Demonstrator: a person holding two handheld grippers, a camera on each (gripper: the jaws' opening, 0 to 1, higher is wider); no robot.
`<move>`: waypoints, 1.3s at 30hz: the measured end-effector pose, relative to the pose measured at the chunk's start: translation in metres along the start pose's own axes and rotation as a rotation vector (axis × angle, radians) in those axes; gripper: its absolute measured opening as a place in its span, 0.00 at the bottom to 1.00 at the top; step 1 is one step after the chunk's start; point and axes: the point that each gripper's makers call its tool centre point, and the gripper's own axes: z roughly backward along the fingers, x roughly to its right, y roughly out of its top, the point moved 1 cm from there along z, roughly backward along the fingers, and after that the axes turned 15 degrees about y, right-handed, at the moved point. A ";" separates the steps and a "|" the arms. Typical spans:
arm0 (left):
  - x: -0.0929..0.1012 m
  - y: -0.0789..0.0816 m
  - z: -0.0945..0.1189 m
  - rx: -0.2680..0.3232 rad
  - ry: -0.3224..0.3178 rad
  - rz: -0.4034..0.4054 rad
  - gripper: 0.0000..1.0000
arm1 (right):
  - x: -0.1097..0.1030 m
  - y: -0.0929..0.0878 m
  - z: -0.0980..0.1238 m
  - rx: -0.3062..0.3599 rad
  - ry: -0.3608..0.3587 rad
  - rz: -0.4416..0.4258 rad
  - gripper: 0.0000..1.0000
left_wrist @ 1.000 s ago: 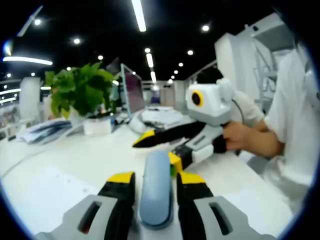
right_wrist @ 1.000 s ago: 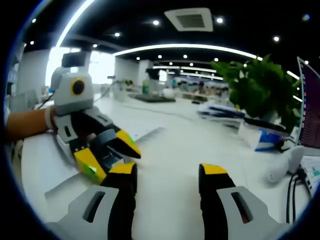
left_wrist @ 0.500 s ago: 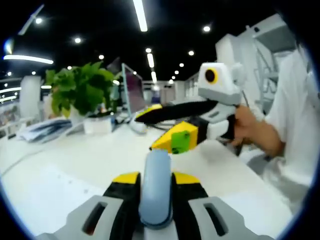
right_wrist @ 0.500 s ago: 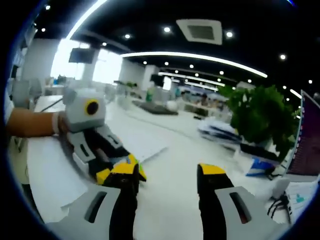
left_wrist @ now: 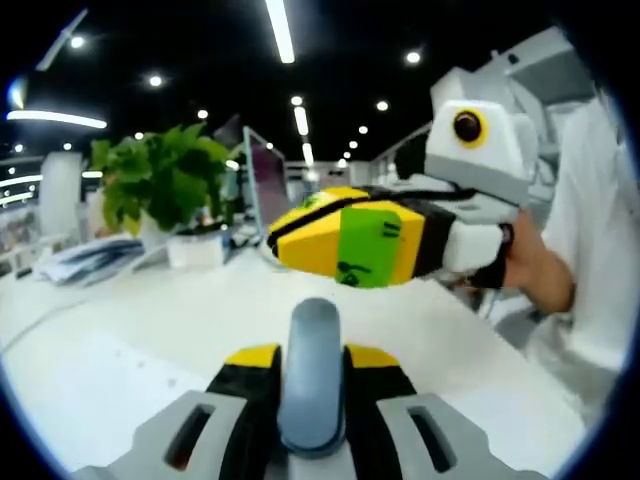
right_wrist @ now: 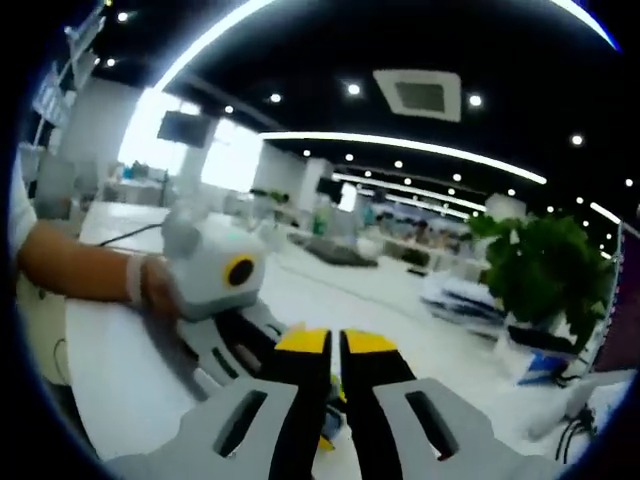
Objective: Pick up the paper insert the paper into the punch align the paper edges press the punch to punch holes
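L gripper (left_wrist: 310, 362): jaws pinch the blue-grey lever of the punch (left_wrist: 311, 375) between their yellow tips; lever runs up the middle of the left gripper view. R gripper (left_wrist: 345, 243) comes in from the right in that view, above and beyond the lever, yellow tips w/ green patch pressed together, held by a hand (left_wrist: 535, 280) in a white sleeve.

R gripper (right_wrist: 335, 347) in its own view: jaws closed tip to tip, nothing seen between them. L gripper (right_wrist: 235, 300) sits just beyond and below-left, person's hand (right_wrist: 155, 290) on it.

White table (left_wrist: 110, 330) under both. Paper: cannot tell where it lies, white on white. Potted plant (left_wrist: 160, 180) and monitor (left_wrist: 262, 180) at the far side of the table.
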 end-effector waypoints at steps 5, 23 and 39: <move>-0.001 0.000 -0.001 -0.002 0.000 -0.001 0.26 | -0.003 -0.008 -0.007 0.003 -0.007 -0.002 0.05; -0.005 -0.001 -0.003 -0.009 0.001 -0.001 0.25 | 0.021 -0.040 0.001 -0.014 -0.075 -0.233 0.02; -0.004 -0.003 -0.004 -0.015 0.004 -0.017 0.25 | 0.013 -0.051 0.006 0.020 -0.064 -0.378 0.03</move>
